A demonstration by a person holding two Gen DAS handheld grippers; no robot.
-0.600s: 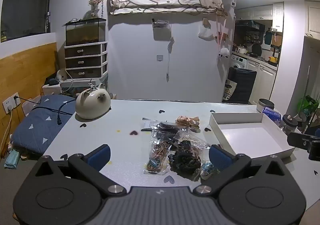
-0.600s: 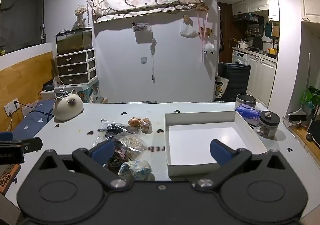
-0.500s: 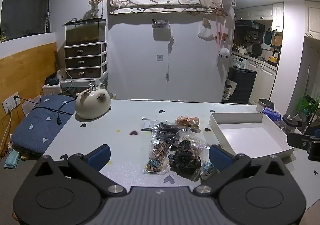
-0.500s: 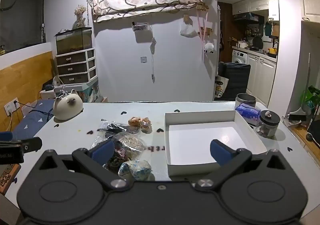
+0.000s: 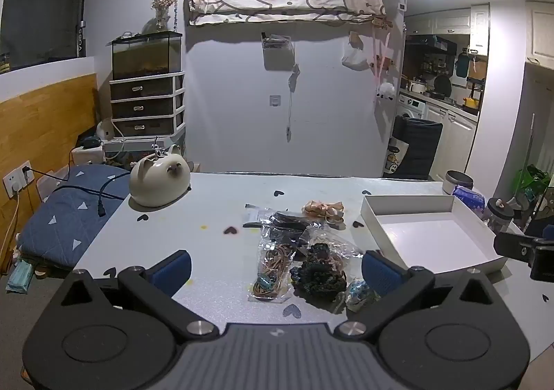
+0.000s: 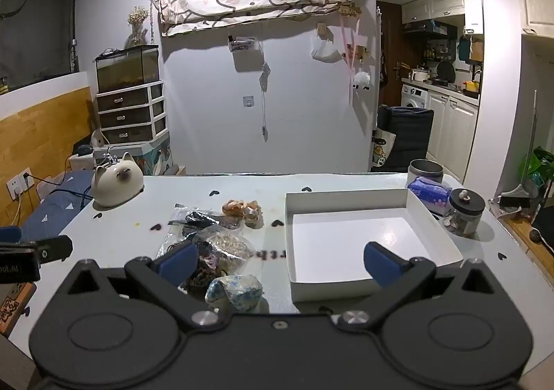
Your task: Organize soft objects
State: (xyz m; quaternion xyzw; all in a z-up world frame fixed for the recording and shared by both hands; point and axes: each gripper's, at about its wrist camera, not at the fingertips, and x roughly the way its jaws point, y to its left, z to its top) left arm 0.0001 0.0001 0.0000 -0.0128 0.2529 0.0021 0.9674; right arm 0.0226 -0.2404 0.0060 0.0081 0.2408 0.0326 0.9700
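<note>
A pile of soft items lies mid-table: a dark scrunchie (image 5: 320,274), a clear bag of hair ties (image 5: 270,267), a blue-white patterned scrunchie (image 6: 235,287), a peach scrunchie (image 5: 323,209) and black items in plastic (image 5: 287,219). A white open box (image 6: 349,237) stands empty to their right. My left gripper (image 5: 275,270) is open and empty, hovering just before the pile. My right gripper (image 6: 280,260) is open and empty, between the pile and the box's near edge.
A cream cat-shaped pot (image 5: 159,178) sits at the table's far left. A tin (image 6: 425,170), a blue tissue pack (image 6: 429,192) and a lidded glass jar (image 6: 464,211) stand right of the box. A blue cushion (image 5: 72,213) lies left of the table.
</note>
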